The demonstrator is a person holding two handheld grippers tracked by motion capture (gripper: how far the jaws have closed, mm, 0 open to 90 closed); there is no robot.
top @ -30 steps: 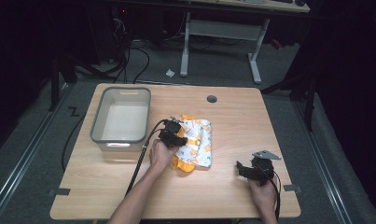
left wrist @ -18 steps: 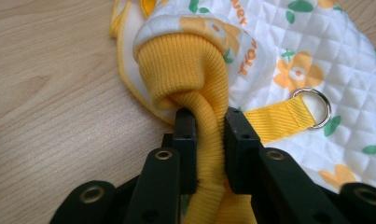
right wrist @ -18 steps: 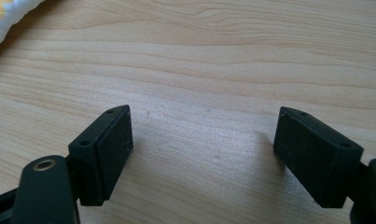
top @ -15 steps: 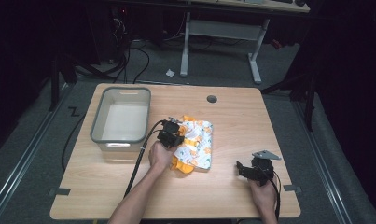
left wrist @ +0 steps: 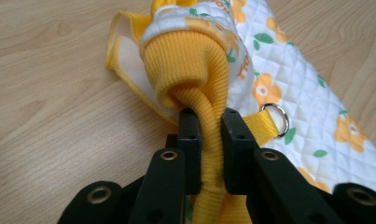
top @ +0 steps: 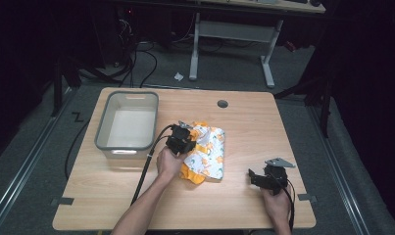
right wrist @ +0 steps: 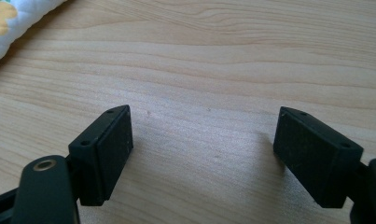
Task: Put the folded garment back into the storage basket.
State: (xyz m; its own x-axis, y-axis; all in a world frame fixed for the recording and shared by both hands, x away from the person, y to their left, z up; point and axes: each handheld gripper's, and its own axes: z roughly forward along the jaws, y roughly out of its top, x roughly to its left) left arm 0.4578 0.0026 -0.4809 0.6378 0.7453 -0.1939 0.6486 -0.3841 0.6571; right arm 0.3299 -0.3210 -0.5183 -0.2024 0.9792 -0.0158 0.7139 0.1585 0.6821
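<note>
Dark floor with cables and desk legs surrounds a pale wooden tabletop (top: 244, 147). Toward ten o'clock on it stands a grey plastic bin (top: 127, 123), open and with nothing inside. Just off centre lies a quilted white garment (top: 209, 152) printed with orange flowers, trimmed in yellow, its long side running from twelve to six o'clock; a small metal ring (left wrist: 276, 116) on a yellow strap sits on the quilting.

At nine o'clock of the garment, the left gripper (top: 180, 139) meets its edge. In the left gripper view the jaws are clamped together on the yellow ribbed cuff (left wrist: 195, 70), which bunches up in a rounded roll just beyond them and runs back between them.

At five o'clock on the tabletop, well apart from the cloth, the right gripper (top: 264, 177) rests low with its jaws spread wide over bare wood, holding nothing.

The step in hand looks like handling the garment by its cuff, perhaps to fold or lift it. With the bin close by at nine o'clock, the next move probably calls for keeping the pinch firm while drawing the cuff along, and bringing the free gripper over to steady or take the far side.
</note>
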